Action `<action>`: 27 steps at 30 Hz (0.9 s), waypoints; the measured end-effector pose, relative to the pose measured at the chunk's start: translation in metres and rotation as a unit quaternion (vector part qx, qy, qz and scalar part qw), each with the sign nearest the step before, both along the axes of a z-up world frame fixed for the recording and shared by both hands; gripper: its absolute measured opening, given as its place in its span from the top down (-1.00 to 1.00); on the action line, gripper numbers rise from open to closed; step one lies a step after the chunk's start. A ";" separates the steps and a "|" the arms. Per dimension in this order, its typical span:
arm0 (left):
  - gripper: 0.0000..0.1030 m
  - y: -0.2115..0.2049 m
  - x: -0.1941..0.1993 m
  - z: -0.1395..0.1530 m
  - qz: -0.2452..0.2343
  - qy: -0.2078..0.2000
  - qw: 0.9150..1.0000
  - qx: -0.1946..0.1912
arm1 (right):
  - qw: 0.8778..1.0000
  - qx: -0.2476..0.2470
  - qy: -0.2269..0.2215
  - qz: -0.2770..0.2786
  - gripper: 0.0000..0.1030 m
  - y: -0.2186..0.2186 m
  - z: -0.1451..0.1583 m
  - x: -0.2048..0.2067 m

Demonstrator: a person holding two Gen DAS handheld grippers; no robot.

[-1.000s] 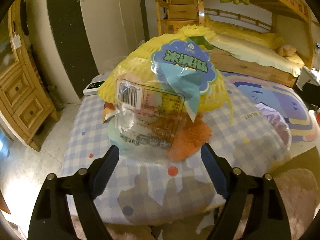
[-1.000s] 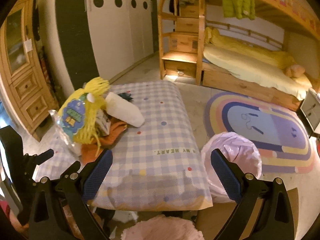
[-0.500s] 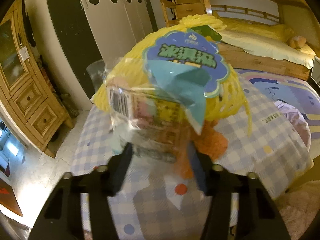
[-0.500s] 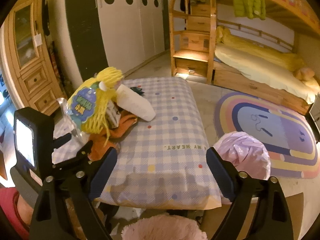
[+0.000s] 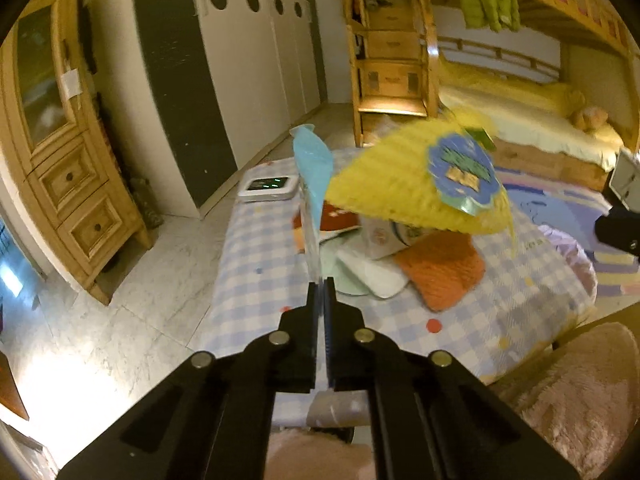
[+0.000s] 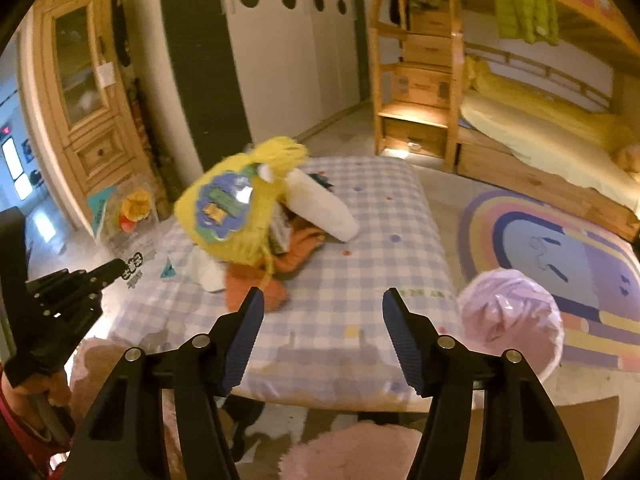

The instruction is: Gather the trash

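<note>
Clear crinkly plastic wrapper with a blue flap (image 5: 312, 184) is pinched edge-on in the left gripper (image 5: 319, 292), jaws clamped on its lower edge, lifted over the checked table (image 5: 256, 248). Thin film, tip-only hold: could slip out. Yellow mesh bag with a blue label (image 5: 420, 188) hangs blurred close by; may snag or topple.

Right wrist view: right gripper (image 6: 323, 332) closing, nothing between its jaws, above the table's near edge. Wrapper (image 6: 128, 220) sits far left, well apart from the pink-lined bin (image 6: 512, 312); long carry risks dropping.
</note>
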State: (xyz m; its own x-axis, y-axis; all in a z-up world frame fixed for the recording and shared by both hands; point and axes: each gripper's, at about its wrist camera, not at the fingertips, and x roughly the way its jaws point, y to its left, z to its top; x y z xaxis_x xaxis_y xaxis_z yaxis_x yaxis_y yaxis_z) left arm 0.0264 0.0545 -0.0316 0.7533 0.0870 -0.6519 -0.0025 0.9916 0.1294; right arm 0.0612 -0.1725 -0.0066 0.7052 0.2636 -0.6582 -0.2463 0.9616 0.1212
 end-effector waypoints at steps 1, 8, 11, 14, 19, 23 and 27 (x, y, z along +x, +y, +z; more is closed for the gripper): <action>0.99 0.007 -0.002 0.005 0.002 -0.004 1.000 -0.007 | 1.000 0.001 -0.001 0.005 -0.07 0.005 0.001 0.002; 0.99 0.027 -0.006 0.021 0.005 -0.010 1.000 -0.020 | 0.999 0.011 -0.017 0.040 -0.30 0.036 0.013 0.029; 0.99 0.030 -0.005 0.020 0.005 -0.011 1.000 -0.022 | 0.999 0.007 -0.017 0.050 -0.40 0.049 0.011 0.045; 0.99 0.031 -0.003 0.017 0.006 -0.006 1.000 -0.029 | 0.999 0.006 -0.001 0.052 -0.45 0.058 0.003 0.065; 0.99 0.032 0.000 0.009 0.005 0.006 0.999 -0.034 | 0.996 0.040 0.057 0.062 -0.32 0.061 -0.017 0.090; 0.99 0.030 -0.002 0.007 0.003 0.007 0.999 -0.034 | 0.995 0.033 0.055 0.082 0.56 0.069 -0.014 0.082; 0.98 0.031 -0.005 0.010 0.004 0.003 0.999 -0.035 | 0.995 -0.004 0.012 0.100 0.89 0.077 0.005 0.063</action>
